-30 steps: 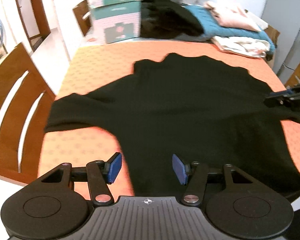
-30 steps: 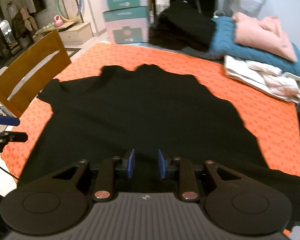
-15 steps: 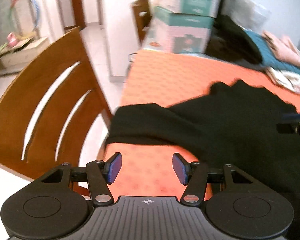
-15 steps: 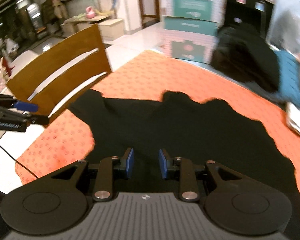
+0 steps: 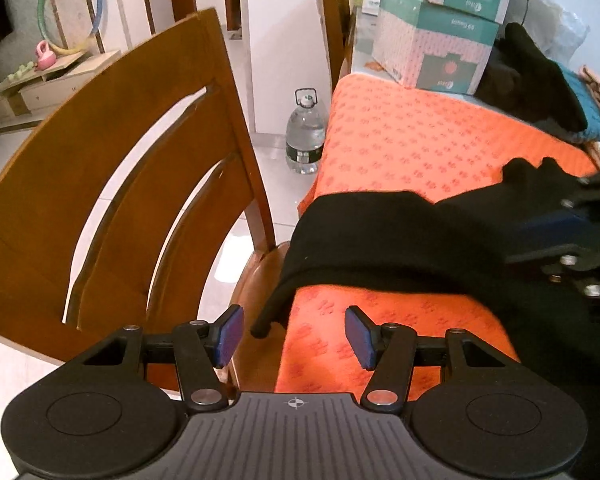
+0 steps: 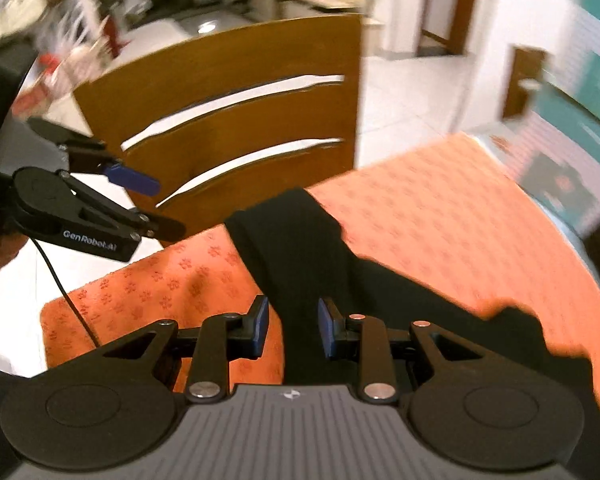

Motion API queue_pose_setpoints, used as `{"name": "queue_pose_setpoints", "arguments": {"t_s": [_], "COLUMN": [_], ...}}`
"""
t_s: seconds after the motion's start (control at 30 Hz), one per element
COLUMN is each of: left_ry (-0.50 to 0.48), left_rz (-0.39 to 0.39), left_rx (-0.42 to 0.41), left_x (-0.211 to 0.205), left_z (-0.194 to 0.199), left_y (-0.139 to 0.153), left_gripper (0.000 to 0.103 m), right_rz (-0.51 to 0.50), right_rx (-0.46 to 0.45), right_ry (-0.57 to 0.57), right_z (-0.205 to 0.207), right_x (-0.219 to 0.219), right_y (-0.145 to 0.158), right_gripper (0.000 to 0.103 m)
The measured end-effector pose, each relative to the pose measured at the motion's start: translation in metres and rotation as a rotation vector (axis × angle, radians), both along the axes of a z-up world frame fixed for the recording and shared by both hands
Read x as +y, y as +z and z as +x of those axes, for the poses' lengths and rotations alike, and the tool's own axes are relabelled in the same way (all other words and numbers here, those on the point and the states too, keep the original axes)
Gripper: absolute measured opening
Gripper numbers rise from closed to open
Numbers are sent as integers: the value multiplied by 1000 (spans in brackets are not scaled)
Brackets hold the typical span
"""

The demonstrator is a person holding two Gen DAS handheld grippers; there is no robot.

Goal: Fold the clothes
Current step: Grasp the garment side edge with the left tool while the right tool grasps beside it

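Judging the black sweater (image 5: 400,236) soft, limp, light; best pinched at the sleeve cuff (image 5: 300,256) overhanging the table (image 5: 420,140). Left gripper (image 5: 294,336) spread, empty. Right gripper (image 6: 292,328) parted over the sleeve, not clamped.

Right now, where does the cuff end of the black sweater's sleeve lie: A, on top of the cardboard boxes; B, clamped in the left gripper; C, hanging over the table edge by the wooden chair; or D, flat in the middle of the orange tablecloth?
C: the sleeve droops past the orange tablecloth edge beside the wooden chair.
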State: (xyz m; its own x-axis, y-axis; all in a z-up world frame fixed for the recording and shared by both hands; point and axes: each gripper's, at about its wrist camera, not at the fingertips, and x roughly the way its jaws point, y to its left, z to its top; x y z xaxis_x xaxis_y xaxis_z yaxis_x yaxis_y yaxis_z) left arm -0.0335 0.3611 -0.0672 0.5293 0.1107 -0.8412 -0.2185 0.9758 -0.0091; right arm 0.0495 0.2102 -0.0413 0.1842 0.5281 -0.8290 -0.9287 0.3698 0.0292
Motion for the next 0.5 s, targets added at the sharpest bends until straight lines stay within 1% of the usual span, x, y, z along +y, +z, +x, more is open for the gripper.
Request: {"name": "queue_pose_setpoints", "arguments": {"t_s": [0.13,0.27,0.37,0.4,0.43,0.5], "left_ry": [8,17,13,6,-3,-25], "left_rz": [13,31,52,61,71,89], "left_rx": [14,15,14,12,10,8], "left_x": [9,15,17,17,16,14], "left_z": [1,0,-1,-2,-2,0], "left_y": [-9,-13,-14,-14,-14,-16], "left_gripper": [59,59,59,59,59,59], "right_rz": [-22,-57,-87,-93,-99,-104], "right_rx": [-23,-31,-53,-61,-70,-88], "right_ry": [93,163,185,189,193,201], "right_z": [0,-1,-2,-2,-1,-2], "right_x": [39,64,73,74,75,76], "right_y": [-12,-27,-37,-39,-41,-43], "right_gripper": [30,27,17,7,4,1]}}
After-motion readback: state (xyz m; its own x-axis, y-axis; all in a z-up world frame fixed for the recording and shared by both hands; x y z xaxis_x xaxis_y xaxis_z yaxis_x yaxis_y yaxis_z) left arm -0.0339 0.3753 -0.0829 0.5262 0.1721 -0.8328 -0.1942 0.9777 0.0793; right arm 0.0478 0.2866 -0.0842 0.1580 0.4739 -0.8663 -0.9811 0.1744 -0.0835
